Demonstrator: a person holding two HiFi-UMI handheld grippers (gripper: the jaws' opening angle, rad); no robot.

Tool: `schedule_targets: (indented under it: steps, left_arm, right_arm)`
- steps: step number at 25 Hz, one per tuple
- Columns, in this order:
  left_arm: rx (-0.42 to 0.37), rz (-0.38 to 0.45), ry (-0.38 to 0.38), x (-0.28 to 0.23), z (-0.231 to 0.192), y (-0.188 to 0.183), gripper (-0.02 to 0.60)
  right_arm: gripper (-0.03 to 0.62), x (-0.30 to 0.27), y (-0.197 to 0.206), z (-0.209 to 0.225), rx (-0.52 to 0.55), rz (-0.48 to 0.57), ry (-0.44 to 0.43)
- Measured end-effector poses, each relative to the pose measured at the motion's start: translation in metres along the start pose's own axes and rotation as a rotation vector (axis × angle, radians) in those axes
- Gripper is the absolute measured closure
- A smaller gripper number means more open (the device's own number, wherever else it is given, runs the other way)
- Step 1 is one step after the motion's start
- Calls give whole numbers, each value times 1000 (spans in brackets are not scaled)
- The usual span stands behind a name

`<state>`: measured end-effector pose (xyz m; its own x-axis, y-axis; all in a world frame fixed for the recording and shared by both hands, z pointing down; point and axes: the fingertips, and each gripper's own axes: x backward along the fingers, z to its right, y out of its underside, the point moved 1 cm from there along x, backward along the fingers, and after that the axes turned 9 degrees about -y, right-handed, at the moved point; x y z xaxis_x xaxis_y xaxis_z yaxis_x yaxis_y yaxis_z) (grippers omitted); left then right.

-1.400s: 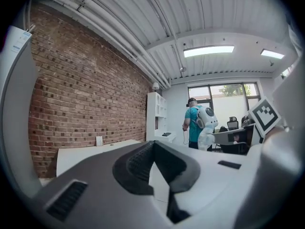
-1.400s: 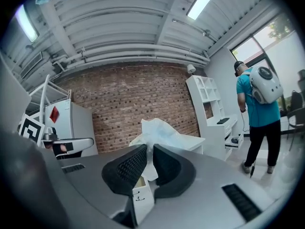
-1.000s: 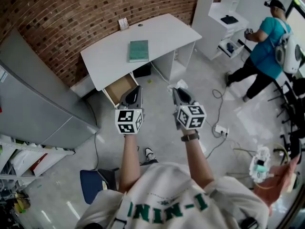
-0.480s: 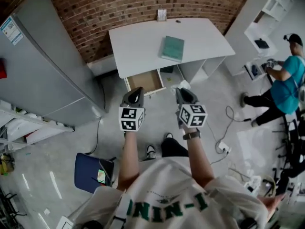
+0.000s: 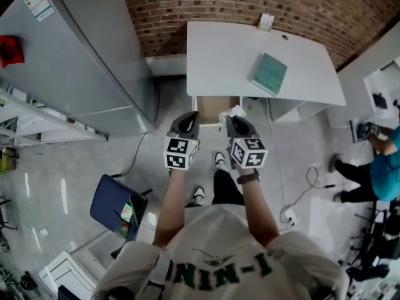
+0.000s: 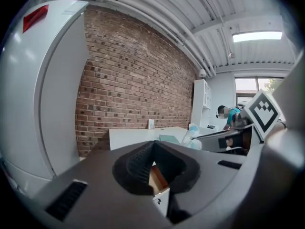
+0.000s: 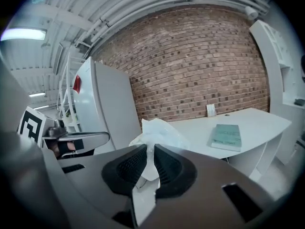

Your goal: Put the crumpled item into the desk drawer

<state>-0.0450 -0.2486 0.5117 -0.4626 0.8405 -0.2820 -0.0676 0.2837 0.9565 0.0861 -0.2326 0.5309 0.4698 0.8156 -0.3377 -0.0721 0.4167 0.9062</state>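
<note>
A white desk (image 5: 231,55) stands against the brick wall, and its drawer (image 5: 217,109) is pulled open toward me. In the head view my right gripper (image 5: 234,121) is shut on a crumpled white item (image 5: 237,110), held just in front of the drawer's right corner. In the right gripper view the crumpled item (image 7: 158,131) bulges out above the closed pads. My left gripper (image 5: 189,122) hovers beside the drawer's left front. Its jaws are shut with nothing between them, and the drawer (image 6: 160,181) shows past their tips.
A green book (image 5: 269,74) lies on the desk. A tall grey cabinet (image 5: 94,55) stands to the left and a blue chair (image 5: 115,206) at lower left. A person in teal (image 5: 385,161) is at the right, with cables (image 5: 301,189) on the floor.
The view has swung round so the desk is now straight ahead. Both grippers have come up to the open drawer's front. The right gripper kept its hold on the crumpled item.
</note>
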Motion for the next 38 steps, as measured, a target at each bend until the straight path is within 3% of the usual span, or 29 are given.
schedule_targets:
  steps: [4,10,28,38]
  left_arm:
    - [69,-24,-17,-26,-6,5,583]
    - [69,-94,-52,-58,-14,18,583]
    - [168,-252,-46,-133,-19,101,583]
    - [186,-302,-25,-170,-24,154,583]
  right_arm:
    - [560,-29,6,12,-13,-49,-49]
    - [560,-61,18,33,-37,-132,-81]
    - [560,-128,122,92,-109,-394,-144]
    - [560,-168,213,188,-101,-579,-64]
